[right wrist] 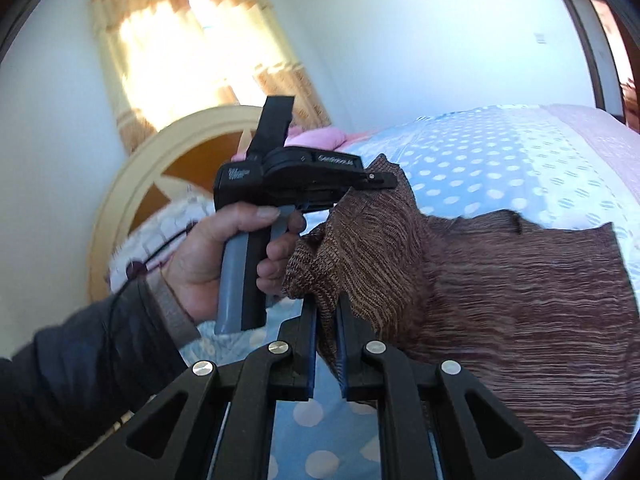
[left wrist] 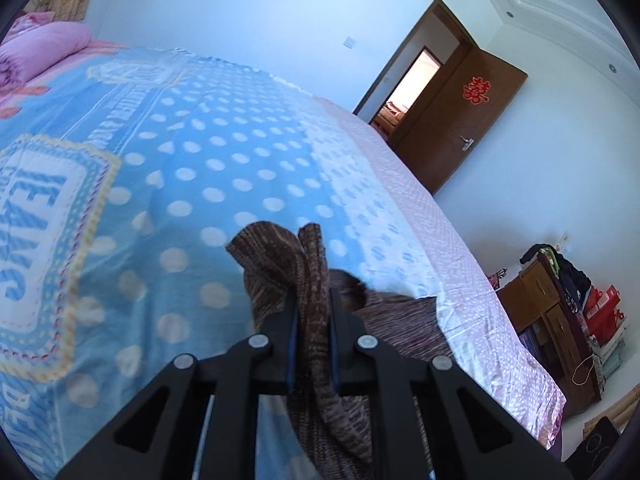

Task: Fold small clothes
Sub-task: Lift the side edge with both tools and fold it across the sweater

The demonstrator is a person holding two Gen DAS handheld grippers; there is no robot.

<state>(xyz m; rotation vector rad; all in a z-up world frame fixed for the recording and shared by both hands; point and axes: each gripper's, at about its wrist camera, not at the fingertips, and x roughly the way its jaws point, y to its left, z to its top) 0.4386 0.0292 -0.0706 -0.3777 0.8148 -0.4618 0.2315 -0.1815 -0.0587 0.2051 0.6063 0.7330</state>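
A brown knitted garment (right wrist: pixel 500 292) lies partly spread on the blue polka-dot bedspread (left wrist: pixel 224 168). My left gripper (left wrist: pixel 313 300) is shut on a raised edge of the garment (left wrist: pixel 276 264), lifted above the bed. My right gripper (right wrist: pixel 326 312) is shut on another bunched edge of the same garment, close beside the left one. The right wrist view shows the left gripper (right wrist: pixel 380 179) held in a person's hand (right wrist: pixel 224 256), its jaws clamped on a cloth corner. The rest of the garment trails right across the bed.
A pink pillow (left wrist: pixel 44 48) lies at the head of the bed by a cream headboard (right wrist: pixel 132 184). An open wooden door (left wrist: pixel 460 120) stands beyond the bed's far side. A wooden cabinet (left wrist: pixel 548 320) piled with clothes and bags stands by the wall. A curtained window (right wrist: pixel 180 48) shines brightly.
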